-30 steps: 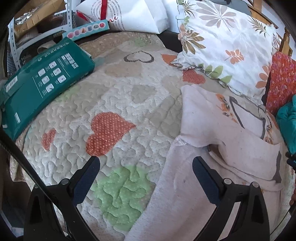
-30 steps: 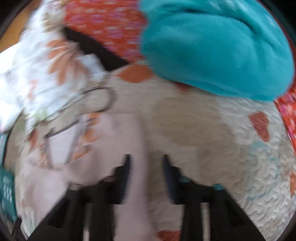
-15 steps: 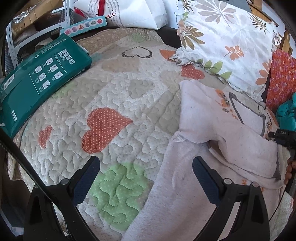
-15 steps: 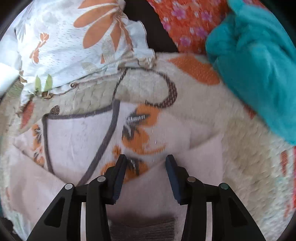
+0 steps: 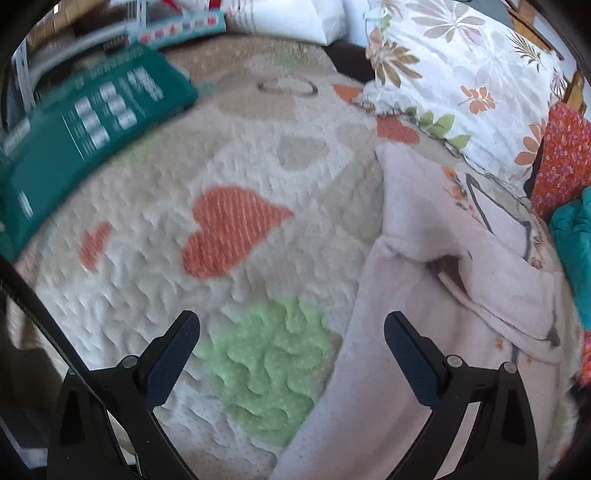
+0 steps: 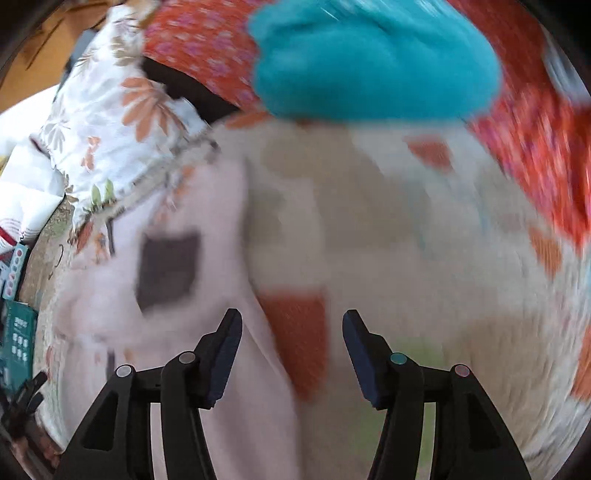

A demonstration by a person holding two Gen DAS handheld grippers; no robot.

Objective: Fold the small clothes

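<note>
Lying at the far left of the left wrist view, tilted on the bed's edge: a green package (image 5: 88,136) with white label squares, blurred. Just beyond it, a teal strip (image 5: 181,27) printed with coloured shapes. Spreading across the middle, a quilted bedspread (image 5: 240,173) with orange and green hearts, one orange heart (image 5: 229,229) sitting mid-scene and a green heart (image 5: 273,362) nearer. Hovering over the near part of the quilt: the left gripper (image 5: 291,343), fingers spread wide, gripping nothing, the left fingertip over bare quilt and the right one over the garment's edge. Lying to the right, flat on the quilt: the pale pink garment (image 5: 424,332), a small sweatshirt with a grey-outlined print and orange leaves near its far end, one part folded across its body. Resting at the far right, a floral pillow (image 5: 461,81), its near corner touching the garment's far end; beside it an orange flowered cushion (image 5: 561,158) and a teal fleece bundle (image 5: 576,251).

Showing heavy motion blur in the right wrist view: floral pillow (image 6: 110,136) at the left, pale pink garment (image 6: 184,295) below it with a dark grey patch (image 6: 166,269), running down under the left fingertip. Hovering near centre: the right gripper (image 6: 291,332), fingers parted, holding nothing, an orange heart (image 6: 299,332) of the bedspread (image 6: 443,295) showing between them. Sitting at the far side, the teal fleece bundle (image 6: 369,70), with the orange flowered cushion (image 6: 535,147) behind and to its right.
</note>
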